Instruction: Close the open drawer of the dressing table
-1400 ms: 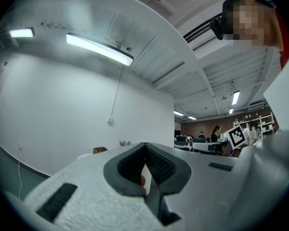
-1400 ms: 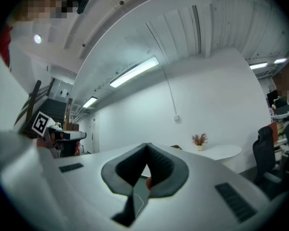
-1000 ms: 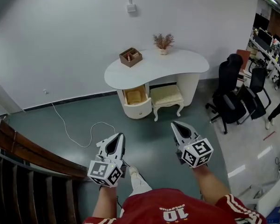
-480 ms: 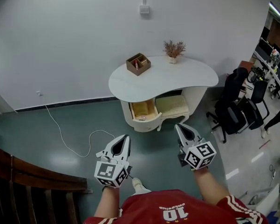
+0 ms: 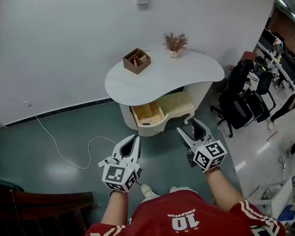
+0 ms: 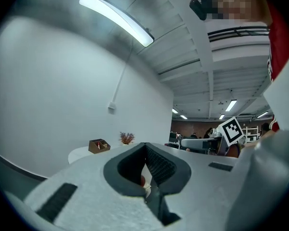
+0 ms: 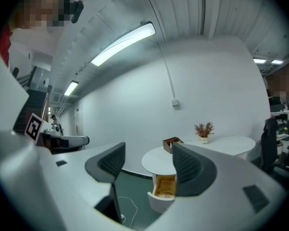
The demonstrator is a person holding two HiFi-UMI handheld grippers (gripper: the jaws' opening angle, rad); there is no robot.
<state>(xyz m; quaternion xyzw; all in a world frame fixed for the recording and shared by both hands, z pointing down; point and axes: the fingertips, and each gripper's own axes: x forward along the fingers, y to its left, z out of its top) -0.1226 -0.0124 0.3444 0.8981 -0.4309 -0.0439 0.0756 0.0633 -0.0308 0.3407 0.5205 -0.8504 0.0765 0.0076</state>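
The drawer (image 5: 148,115) stands pulled out under the left end of the dressing table (image 5: 186,70), ahead of both grippers and well apart from them. My left gripper (image 5: 132,140) has its jaws together on nothing. My right gripper (image 5: 189,126) has just been opening and its jaws are wide, with nothing between them. A padded stool (image 5: 176,103) sits just beside the drawer. A white cable (image 5: 64,149) trails on the floor to the left, and office chairs (image 5: 245,100) stand to the right. A wooden box (image 5: 136,61) and a dried plant (image 5: 175,43) rest on the tabletop.

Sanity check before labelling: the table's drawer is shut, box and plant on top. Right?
No. The drawer is open; the head view shows its yellow inside. The box and plant do stand on the table.
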